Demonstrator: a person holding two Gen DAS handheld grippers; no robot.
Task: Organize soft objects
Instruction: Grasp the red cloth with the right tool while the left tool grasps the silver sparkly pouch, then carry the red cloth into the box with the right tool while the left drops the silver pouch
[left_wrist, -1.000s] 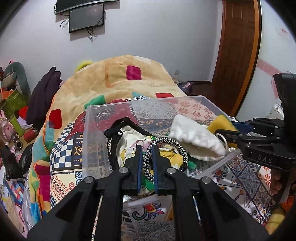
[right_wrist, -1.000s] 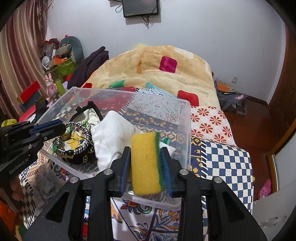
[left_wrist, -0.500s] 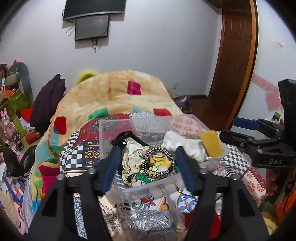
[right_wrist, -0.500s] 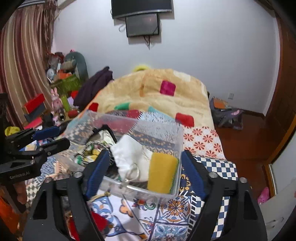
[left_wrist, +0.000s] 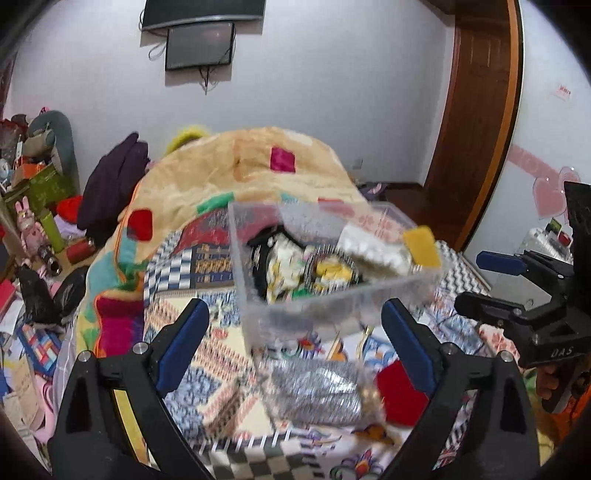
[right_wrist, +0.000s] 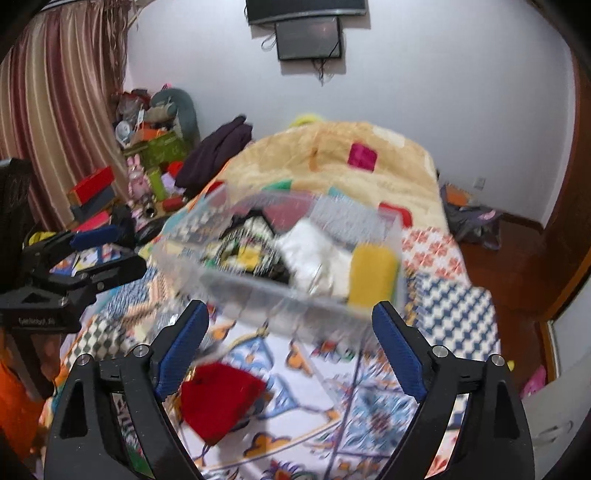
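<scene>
Left gripper (left_wrist: 293, 325) and right gripper (right_wrist: 290, 326) both spread wide, empty. Yellow sponge (right_wrist: 373, 275), white cloth (right_wrist: 314, 251), beaded bracelet (left_wrist: 330, 267) lie inside clear plastic bin (left_wrist: 332, 299) on patterned bedspread (right_wrist: 388, 413).

Left gripper (left_wrist: 295, 334) now spread wide and pulled back from the clear bin (left_wrist: 343, 295), beaded band (left_wrist: 332, 267) released inside it, right gripper (right_wrist: 291, 332) likewise wide and backed off, yellow sponge (right_wrist: 373, 275) left standing in the bin's corner.
</scene>
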